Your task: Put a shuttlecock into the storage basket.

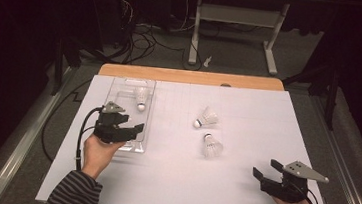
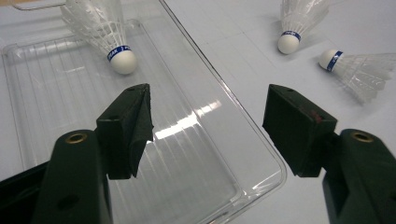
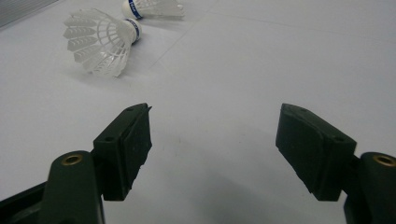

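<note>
Left gripper view: shuttlecock [image 2: 116, 49] lies beyond open jaws.

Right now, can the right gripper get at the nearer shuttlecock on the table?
Probably yes. The right gripper is open, and bare table lies between it and the nearer shuttlecock.

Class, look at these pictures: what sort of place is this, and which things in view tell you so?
Probably a lab or workshop set up for recording. A white-covered table stands in a dark room, loose cables trail on the floor behind it, and a person holds a left gripper and right gripper.
</note>
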Motion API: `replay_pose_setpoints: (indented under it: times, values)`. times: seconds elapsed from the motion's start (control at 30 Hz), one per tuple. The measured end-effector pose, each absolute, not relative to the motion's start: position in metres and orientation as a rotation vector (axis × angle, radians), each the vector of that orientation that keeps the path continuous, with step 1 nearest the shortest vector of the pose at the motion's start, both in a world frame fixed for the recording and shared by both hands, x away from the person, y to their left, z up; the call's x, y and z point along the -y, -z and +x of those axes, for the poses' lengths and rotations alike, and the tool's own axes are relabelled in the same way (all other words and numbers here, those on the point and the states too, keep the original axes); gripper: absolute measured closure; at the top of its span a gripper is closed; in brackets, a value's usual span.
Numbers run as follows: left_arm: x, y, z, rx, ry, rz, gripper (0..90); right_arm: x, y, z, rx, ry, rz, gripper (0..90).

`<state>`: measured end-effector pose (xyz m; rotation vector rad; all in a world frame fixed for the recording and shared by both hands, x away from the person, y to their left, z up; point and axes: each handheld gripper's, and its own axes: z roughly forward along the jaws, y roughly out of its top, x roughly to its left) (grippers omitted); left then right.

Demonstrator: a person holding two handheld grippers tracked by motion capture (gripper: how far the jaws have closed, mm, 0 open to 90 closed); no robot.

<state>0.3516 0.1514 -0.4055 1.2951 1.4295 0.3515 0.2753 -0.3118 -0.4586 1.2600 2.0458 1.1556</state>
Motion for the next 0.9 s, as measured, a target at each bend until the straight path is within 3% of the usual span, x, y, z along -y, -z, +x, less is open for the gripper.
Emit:
replay_pose_setpoints:
  times: [0.9]
  values:
    - [-0.160,0.408,0.330,-1.374,-0.364,1.256,34.5,0.311,0.458,0.276,-2.039,-1.156,1.264,27.3]
